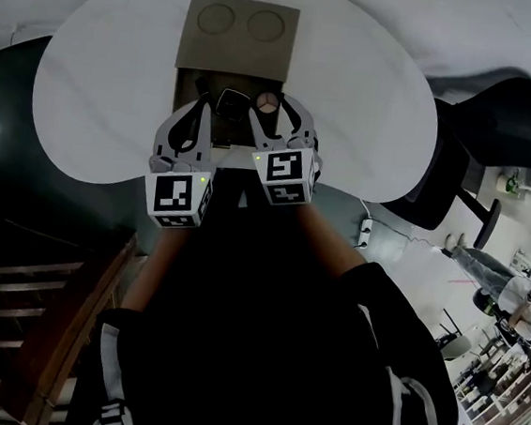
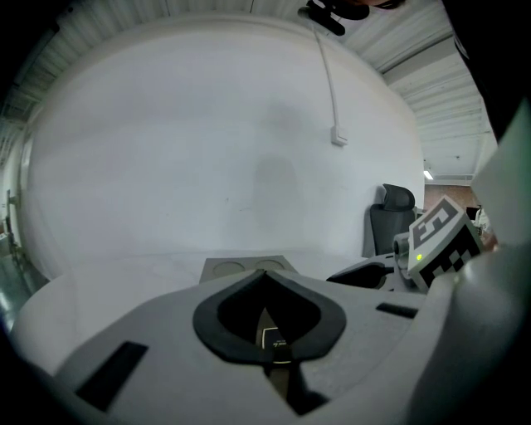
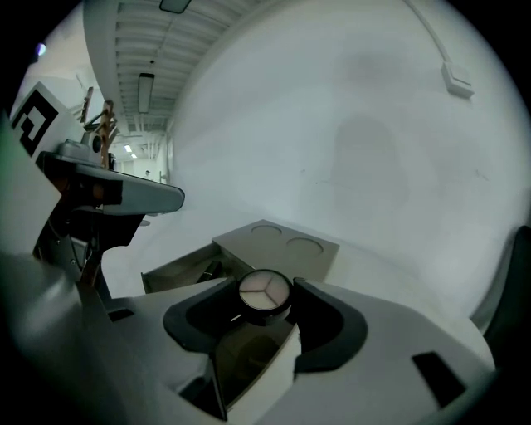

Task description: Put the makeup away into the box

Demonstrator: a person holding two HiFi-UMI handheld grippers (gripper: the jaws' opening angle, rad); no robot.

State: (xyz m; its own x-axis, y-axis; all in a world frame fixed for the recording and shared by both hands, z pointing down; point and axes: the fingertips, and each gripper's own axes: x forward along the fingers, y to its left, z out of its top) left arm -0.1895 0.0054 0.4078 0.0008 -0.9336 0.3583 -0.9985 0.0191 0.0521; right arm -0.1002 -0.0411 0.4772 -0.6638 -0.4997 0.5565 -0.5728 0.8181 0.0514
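A brown box point(image 1: 182, 90) lies open on the white table point(image 1: 99, 95), its lid point(image 1: 237, 39) with two round hollows lying just behind it. My right gripper point(image 1: 275, 107) hangs over the box, shut on a round black compact point(image 3: 265, 296) with three pale pink sections point(image 1: 268, 103). Beside it, my left gripper point(image 1: 204, 106) is shut, its tips meeting point(image 2: 264, 278). Through the slit behind the tips shows a small dark case point(image 2: 273, 339); whether it is held or lies in the box I cannot tell. A dark lipstick point(image 3: 211, 270) lies inside the box.
A black office chair point(image 1: 439, 178) stands at the table's right side. The table's curved near edge point(image 1: 109, 179) runs just below both grippers. A power strip point(image 1: 365, 232) lies on the floor. Dark wooden furniture point(image 1: 46, 325) stands at lower left.
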